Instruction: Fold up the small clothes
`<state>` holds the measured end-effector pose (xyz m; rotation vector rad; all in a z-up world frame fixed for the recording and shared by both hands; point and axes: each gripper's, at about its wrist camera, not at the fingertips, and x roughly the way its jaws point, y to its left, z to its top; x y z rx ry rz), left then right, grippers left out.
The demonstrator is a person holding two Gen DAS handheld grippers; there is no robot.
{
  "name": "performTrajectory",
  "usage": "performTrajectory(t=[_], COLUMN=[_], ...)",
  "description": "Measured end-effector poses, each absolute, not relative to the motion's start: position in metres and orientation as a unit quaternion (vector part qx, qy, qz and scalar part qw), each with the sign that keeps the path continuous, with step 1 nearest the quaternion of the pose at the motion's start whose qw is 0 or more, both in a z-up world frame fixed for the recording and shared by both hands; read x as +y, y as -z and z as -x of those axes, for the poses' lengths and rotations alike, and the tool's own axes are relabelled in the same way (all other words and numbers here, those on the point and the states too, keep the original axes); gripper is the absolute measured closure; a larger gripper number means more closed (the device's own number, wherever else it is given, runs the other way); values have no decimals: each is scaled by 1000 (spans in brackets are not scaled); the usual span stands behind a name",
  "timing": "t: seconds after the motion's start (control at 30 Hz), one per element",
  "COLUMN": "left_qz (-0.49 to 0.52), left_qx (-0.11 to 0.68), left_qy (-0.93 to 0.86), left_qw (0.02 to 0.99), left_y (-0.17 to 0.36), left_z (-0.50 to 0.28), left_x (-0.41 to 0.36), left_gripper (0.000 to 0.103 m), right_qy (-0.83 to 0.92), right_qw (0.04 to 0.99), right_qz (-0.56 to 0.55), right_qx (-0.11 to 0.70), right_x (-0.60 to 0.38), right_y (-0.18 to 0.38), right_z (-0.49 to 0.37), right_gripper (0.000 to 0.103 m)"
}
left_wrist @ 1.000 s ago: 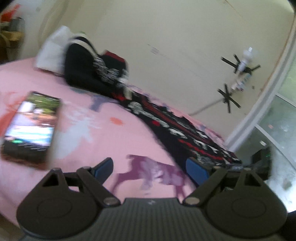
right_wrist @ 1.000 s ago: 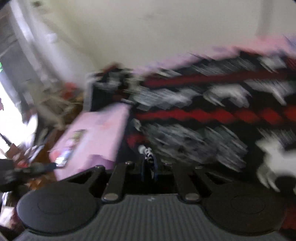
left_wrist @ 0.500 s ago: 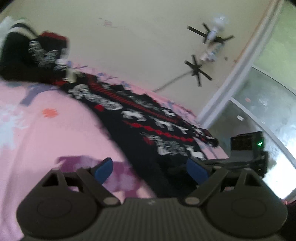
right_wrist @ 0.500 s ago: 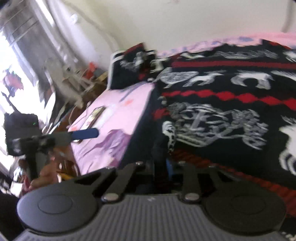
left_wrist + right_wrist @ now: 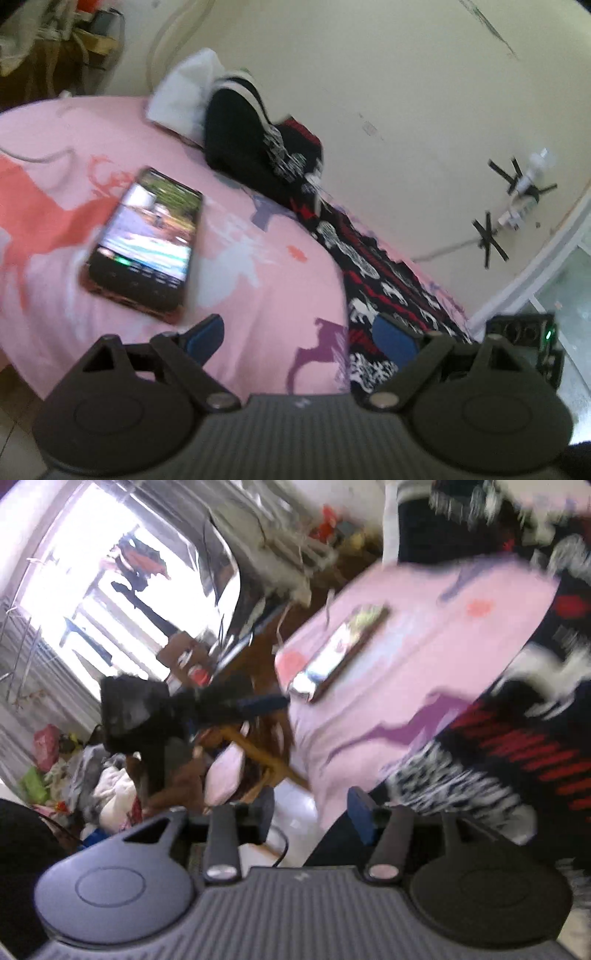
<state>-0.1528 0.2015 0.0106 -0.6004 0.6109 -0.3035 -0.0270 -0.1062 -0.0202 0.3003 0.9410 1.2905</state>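
Right gripper (image 5: 310,818) has just let the black garment (image 5: 517,746) go, jaws opening empty; left gripper (image 5: 299,334) hangs wide, empty — this fold looks laid.

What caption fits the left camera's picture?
Open left gripper above a pink bedsheet, with a phone and a patterned black garment.

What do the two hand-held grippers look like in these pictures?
The left gripper has a ribbed dark grey body, two round black discs, black link bars with silver rivets, and blue finger pads. The right gripper has the same build; its pads are also blue. No cables or sleeves can be clearly seen on either.
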Motion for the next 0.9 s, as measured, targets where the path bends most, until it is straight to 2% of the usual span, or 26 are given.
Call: performTrajectory(t=[0.17,0.3,0.4,0.5,0.7,0.9], left_qz=[259,235,226,220,195,159], left_qx=[328,340,343,340,337,322], left_qy=[207,230,229,221,205,169], left_qw=[885,881,883,887,898,918], left_y=[0,-1,-6,-14,-29,-57], left_z=[129,118,118,119,100,32], left_x=[160,139,133,132,132,131], left_gripper=[13,13,13,12,12,10], right_qy=[-538,-570,-612,-637,-587,-455], right_qw=[717,668,633,599,681,791], right_qz=[-158,-125,-121,-132,-168,-206], right_qx=[415,462,458,467,404,353], right_x=[-160,-135,-122,-120,-183,-263], right_y=[13,36,40,39,15,5], right_z=[26,48,59,54,35,8], right_gripper=[52,53,47,49,49,43])
